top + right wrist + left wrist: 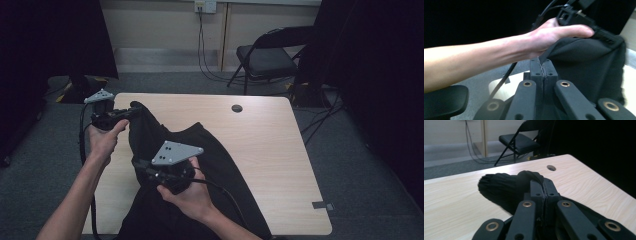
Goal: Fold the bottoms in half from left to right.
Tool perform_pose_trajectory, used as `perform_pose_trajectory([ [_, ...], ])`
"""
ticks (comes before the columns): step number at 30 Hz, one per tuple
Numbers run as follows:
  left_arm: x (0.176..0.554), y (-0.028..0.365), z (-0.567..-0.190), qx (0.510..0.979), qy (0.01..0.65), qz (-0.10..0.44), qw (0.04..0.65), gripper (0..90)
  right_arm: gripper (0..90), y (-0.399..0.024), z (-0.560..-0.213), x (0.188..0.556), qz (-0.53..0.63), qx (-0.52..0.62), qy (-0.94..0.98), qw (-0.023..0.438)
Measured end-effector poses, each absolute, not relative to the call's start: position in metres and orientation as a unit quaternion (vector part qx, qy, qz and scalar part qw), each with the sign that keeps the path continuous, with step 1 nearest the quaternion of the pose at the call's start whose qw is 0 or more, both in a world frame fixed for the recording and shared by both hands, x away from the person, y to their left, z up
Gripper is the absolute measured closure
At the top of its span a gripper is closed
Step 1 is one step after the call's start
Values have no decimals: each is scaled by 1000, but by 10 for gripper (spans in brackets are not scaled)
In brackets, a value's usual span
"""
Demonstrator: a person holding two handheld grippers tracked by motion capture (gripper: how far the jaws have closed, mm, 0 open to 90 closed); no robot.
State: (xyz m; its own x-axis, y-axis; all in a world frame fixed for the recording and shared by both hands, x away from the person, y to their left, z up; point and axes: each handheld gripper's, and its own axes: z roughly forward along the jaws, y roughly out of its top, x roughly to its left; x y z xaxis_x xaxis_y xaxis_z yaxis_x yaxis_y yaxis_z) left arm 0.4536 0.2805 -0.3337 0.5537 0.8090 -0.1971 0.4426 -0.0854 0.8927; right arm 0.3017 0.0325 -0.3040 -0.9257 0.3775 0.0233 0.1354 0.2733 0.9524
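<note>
A black garment [200, 150] lies draped over the pale wooden table [265, 145], its near end hanging off the front edge. My left gripper [131, 111] is shut on the garment's far left corner and holds it raised above the table. In the left gripper view the jaws [544, 185] pinch a bunched fold of the black cloth [499, 188]. My right gripper [136, 163] is shut on the cloth's edge nearer the person. In the right gripper view, its closed jaws [541, 64] grip a thin hem, and the cloth [586, 62] hangs taut below the left hand [554, 32].
A round cable hole [237, 108] sits near the table's far edge. Behind the table stands a black folding chair [267, 57], with cables [202, 50] running down from a wall outlet. Dark curtains flank both sides. A black seat [441, 100] is low beside the table.
</note>
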Motion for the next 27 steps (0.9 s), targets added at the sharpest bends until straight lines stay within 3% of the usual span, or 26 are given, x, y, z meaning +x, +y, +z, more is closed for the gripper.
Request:
perform_pose_trajectory([
  [4,458,263,-350,727,439,163,501,887,892,16,-311,306,581,178,788,100],
  [13,488,193,-384,752,429,120,486,885,891,-69,-342,315,546,261,784,138],
  [20,512,144,-426,767,432,101,463,855,889,-127,-395,337,462,336,803,168],
  [23,514,141,-435,771,425,98,465,746,878,-147,-420,347,427,370,808,167],
  [24,514,139,-437,770,428,104,462,746,878,-147,-420,347,427,370,808,167],
  [25,512,140,-436,764,425,106,473,660,874,-157,-436,350,407,389,811,160],
  [27,509,142,-431,759,424,114,482,596,853,-163,-447,351,391,395,817,154],
])
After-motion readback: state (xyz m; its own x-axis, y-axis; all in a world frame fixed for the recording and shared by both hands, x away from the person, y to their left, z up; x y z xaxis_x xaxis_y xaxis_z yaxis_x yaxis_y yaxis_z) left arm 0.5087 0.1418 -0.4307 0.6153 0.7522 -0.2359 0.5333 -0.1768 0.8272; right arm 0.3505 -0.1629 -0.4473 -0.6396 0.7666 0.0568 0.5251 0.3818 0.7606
